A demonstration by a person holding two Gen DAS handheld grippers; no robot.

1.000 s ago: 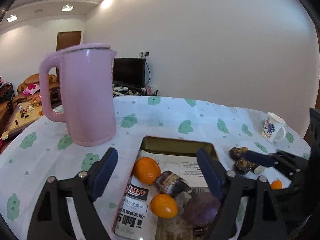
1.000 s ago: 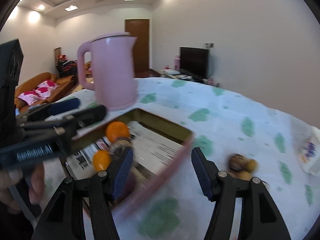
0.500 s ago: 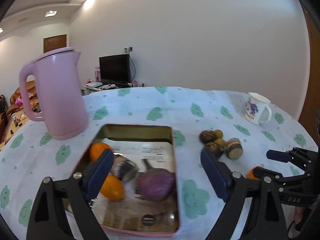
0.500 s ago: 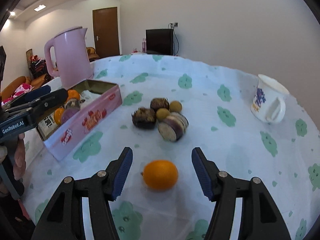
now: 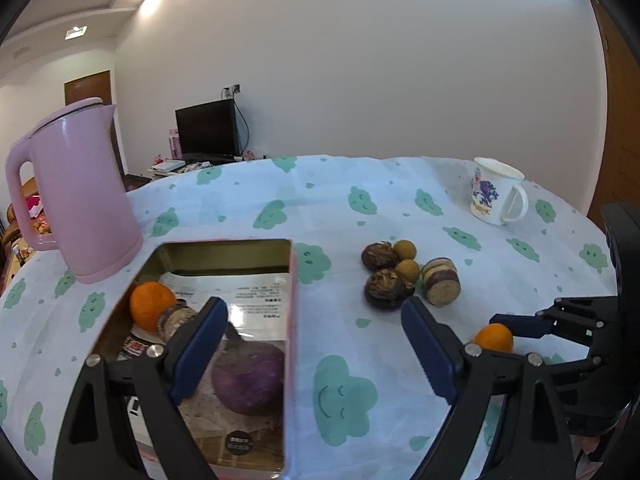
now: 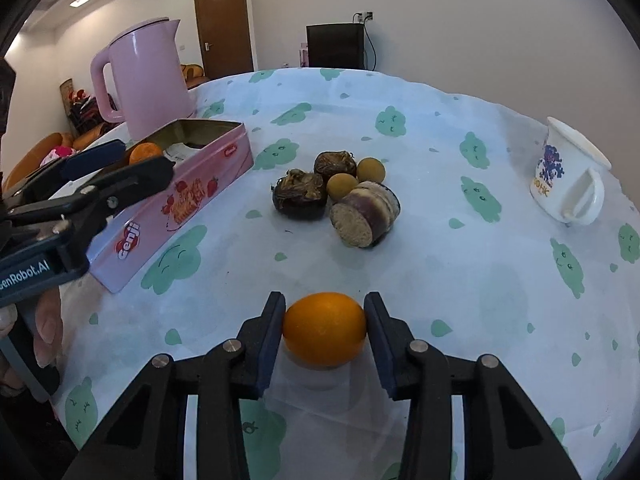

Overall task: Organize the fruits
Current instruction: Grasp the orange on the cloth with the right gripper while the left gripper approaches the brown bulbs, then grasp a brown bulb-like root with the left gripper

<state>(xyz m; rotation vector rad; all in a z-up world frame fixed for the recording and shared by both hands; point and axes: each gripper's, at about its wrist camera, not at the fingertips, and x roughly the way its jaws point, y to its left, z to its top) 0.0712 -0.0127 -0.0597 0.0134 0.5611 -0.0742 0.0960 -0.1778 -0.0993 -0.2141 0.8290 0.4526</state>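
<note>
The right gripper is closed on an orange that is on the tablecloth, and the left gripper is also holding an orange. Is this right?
Not quite. The right gripper does clamp the orange on the tablecloth, but the left gripper is open and holds nothing; it hovers over the pink tin's edge, as the left wrist view shows.

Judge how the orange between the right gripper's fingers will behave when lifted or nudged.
The orange is round and smooth, so it would probably roll if released. The right gripper presses both its sides, so it should lift steadily. Its skin looks firm, unlikely to bruise.
</note>
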